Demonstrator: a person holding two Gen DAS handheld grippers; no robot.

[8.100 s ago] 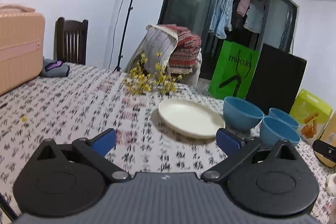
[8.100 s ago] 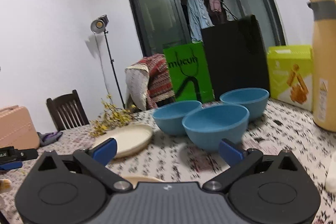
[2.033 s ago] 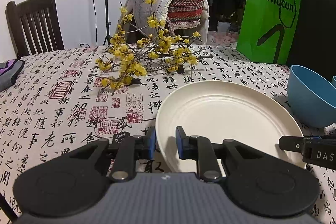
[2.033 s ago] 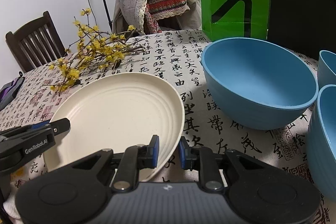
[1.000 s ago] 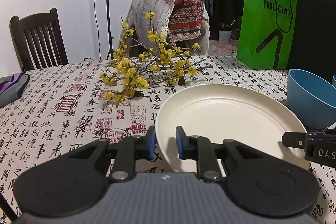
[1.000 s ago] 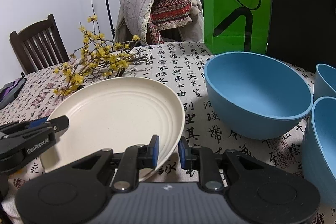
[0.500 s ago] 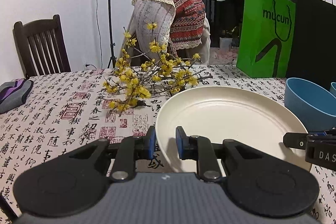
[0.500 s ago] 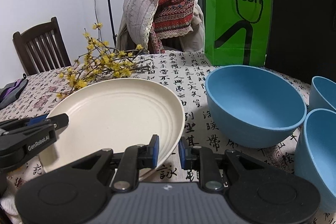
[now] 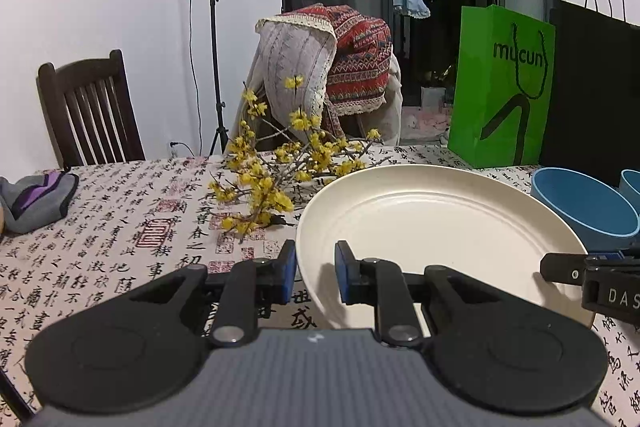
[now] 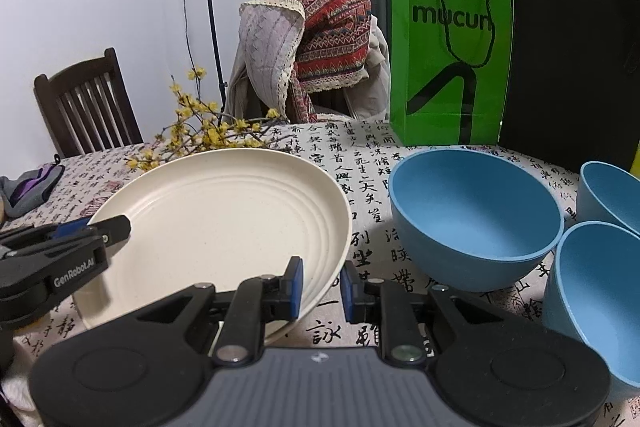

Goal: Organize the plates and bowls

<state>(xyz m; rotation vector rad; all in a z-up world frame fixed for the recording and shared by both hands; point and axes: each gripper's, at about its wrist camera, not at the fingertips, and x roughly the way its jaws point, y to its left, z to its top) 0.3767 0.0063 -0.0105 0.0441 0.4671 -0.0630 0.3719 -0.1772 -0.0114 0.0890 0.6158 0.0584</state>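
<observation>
Plate (image 9: 436,227) sits straight ahead of me, held by its near edge from two sides: my left gripper (image 9: 315,277) pinches the rim at its near left, and my right gripper (image 10: 322,285) pinches the rim at its near right. Both pairs of jaws are drawn close together with only the thin cream rim between the blue pads, so I judge each to be clamped on the plate and on nothing else. In the left view the plate's far edge covers the lower stems of the yellow flower branch (image 9: 276,171), and in the right view the near rim looks clear of the patterned surface (image 10: 360,155), so I read it as lifted off, roughly flat with the far side tipped a little up. What the next move turns on is what lies to the right: the nearest blue bowl (image 10: 476,215) stands just beside the plate's right edge, close to my right gripper, with two more blue bowls (image 10: 596,303) beyond it at the right margin. My right hand is the nearer one to the bowls, so any carry that way risks the rim knocking that first bowl. Both hands must travel together or the plate will twist in the pads.
</observation>
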